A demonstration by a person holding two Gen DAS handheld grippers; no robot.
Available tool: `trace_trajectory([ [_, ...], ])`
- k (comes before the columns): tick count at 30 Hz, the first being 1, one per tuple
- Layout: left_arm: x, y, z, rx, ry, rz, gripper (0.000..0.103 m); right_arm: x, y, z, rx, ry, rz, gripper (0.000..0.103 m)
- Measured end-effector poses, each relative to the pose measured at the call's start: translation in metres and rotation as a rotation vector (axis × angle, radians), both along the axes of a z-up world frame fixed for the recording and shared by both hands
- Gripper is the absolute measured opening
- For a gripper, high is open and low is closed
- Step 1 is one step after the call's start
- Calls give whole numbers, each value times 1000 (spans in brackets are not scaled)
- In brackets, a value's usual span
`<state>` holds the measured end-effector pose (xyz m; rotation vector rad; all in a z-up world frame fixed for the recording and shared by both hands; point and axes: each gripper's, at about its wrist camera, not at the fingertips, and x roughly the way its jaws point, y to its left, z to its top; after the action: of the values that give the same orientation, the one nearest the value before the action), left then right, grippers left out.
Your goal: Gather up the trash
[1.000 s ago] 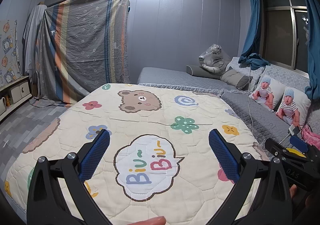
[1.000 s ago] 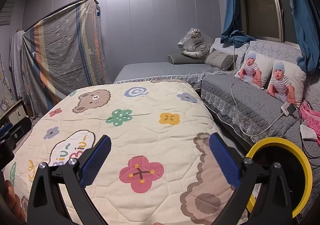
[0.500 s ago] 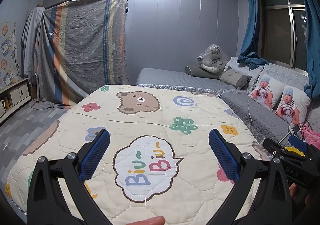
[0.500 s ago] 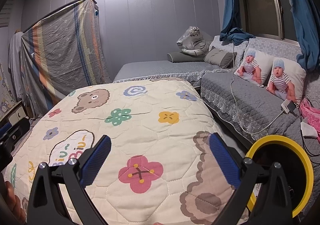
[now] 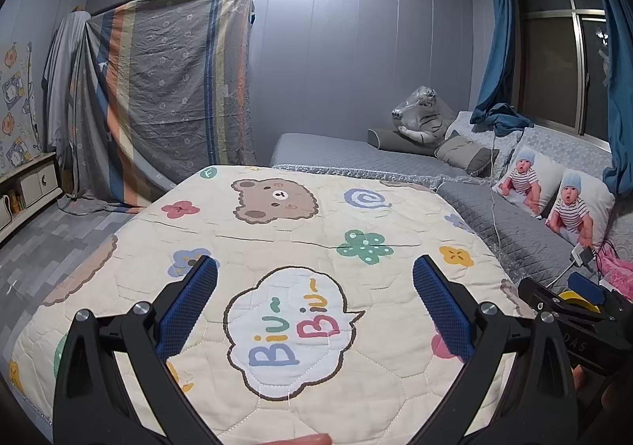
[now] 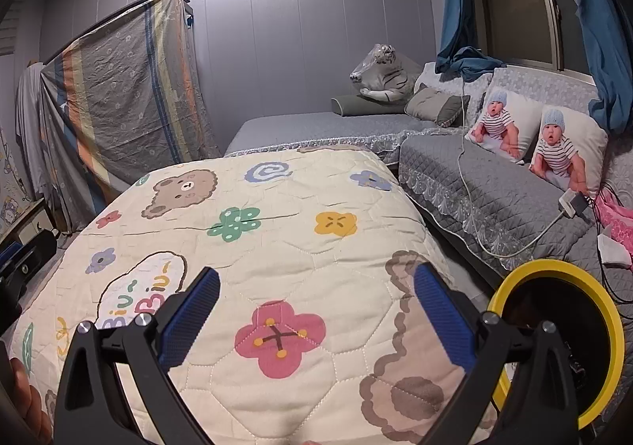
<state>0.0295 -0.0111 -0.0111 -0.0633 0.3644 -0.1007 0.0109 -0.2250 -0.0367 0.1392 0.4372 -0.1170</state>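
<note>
A round bin with a yellow rim (image 6: 554, 326) stands by the bed's right side, beside my right gripper (image 6: 316, 310); a slice of its rim (image 5: 571, 296) shows in the left wrist view behind the right gripper's body. My left gripper (image 5: 315, 300) hangs open over the cream cartoon quilt (image 5: 277, 247), above the "Biu Biu" cloud. My right gripper is open too, over the quilt's (image 6: 296, 247) pink flower, nothing between its blue pads. A crumpled white tissue (image 6: 613, 249) lies on the grey quilted sofa near a pink cloth. No trash is seen on the quilt.
A grey L-shaped sofa (image 6: 494, 183) runs along the right with baby-print pillows (image 6: 538, 136), a white charger and cable (image 6: 569, 203), and a plush tiger (image 6: 379, 77). A striped sheet (image 5: 166, 100) covers a rack at the back left. Low cabinet (image 5: 31, 187) at far left.
Both grippers have drifted slightly; the views shift a little, with the bin's rim sitting a bit lower and further right. Both stay open and empty.
</note>
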Motion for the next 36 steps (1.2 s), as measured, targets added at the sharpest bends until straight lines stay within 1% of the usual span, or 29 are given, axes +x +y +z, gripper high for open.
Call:
trace_trajectory([
  [36,3,-2,-3,7,5,1,95,4,-1,-4,28,19,-12,95],
])
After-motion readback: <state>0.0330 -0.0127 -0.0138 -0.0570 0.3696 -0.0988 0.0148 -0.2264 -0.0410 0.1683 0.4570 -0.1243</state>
